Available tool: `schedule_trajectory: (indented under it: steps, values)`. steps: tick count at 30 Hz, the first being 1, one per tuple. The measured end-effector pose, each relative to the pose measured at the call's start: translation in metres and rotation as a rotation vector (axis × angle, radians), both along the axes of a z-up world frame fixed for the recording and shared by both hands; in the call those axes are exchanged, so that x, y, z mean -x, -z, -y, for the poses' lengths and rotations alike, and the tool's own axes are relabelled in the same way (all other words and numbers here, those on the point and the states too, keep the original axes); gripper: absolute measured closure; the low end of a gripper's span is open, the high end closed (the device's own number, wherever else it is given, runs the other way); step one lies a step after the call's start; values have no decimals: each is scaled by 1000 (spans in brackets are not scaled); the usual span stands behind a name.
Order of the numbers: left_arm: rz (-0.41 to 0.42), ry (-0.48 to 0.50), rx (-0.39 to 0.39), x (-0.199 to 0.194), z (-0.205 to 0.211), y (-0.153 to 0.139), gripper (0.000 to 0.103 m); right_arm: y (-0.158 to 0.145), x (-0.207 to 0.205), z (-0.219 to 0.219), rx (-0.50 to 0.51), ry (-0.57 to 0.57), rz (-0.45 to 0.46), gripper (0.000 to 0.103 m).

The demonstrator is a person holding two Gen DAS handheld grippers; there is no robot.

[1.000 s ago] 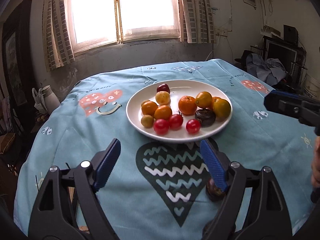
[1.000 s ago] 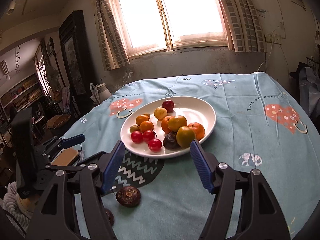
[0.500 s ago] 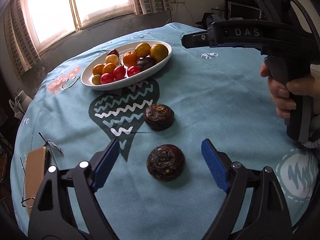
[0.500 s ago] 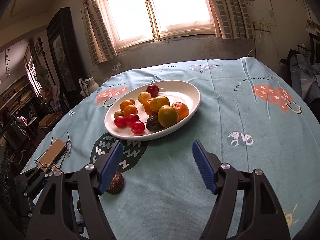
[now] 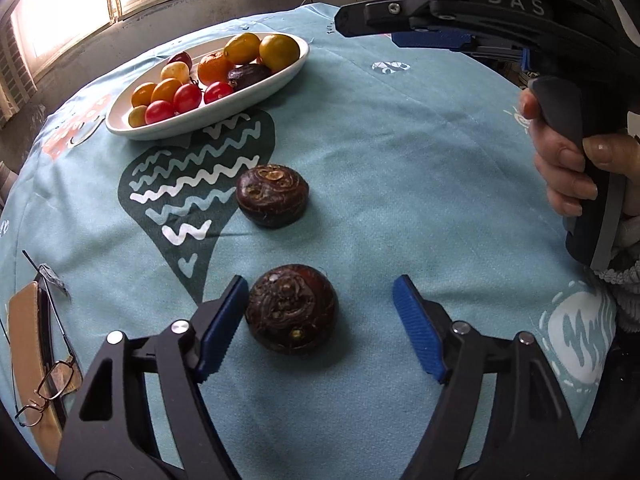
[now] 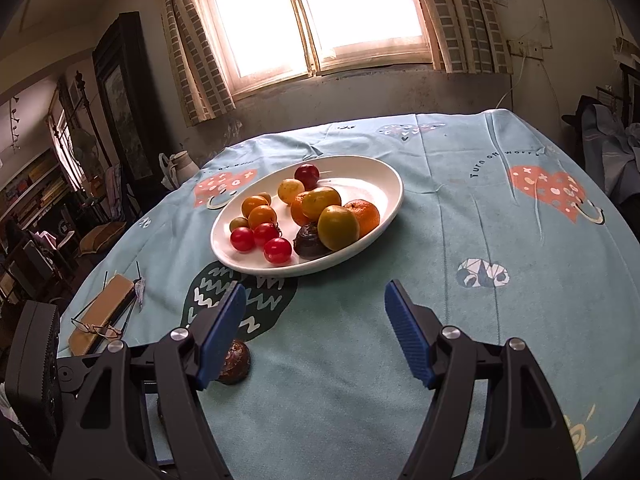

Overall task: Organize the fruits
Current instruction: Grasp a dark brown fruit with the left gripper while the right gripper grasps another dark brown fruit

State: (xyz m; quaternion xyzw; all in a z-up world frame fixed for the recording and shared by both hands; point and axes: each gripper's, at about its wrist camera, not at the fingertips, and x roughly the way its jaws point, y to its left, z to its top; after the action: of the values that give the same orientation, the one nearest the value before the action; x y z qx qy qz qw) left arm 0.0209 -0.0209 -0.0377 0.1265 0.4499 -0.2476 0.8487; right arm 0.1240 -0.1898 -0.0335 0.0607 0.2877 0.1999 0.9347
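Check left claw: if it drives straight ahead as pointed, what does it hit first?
Probably the near dark fruit, lying between the open fingers of the left claw, close to the left pad. The second dark fruit lies beyond it. Depth is uncertain in the fisheye view.

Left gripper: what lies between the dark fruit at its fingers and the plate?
In the left wrist view, a second dark fruit lies on the tablecloth between the near one and the plate.

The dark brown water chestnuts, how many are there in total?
3. One lies between the open left gripper fingers, one on the cloth beyond it, one on the white plate. Others may hide under fruit.
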Motion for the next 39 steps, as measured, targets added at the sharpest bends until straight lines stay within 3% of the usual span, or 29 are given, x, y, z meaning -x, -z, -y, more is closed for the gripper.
schedule_trajectory:
  steps: [7,13,20,26,31,39]
  values:
    - [-13,-15,37,-1,-15,-3,49,4,-1,-6,-4,-28,-21,30]
    - [2,-15,27,2,-18,-4,59,12,-1,-20,46,-62,-33,30]
    - [32,-76,21,6,-41,-7,59,25,2,-47,91,-179,-74,30]
    - [35,-107,16,2,-43,-8,59,44,0,-88,239,-258,-127,30]
    - [26,-110,8,0,-43,-6,58,55,-1,-99,298,-276,-148,31]
    - [35,-114,-17,0,-40,-5,58,58,0,-105,329,-303,-154,51]
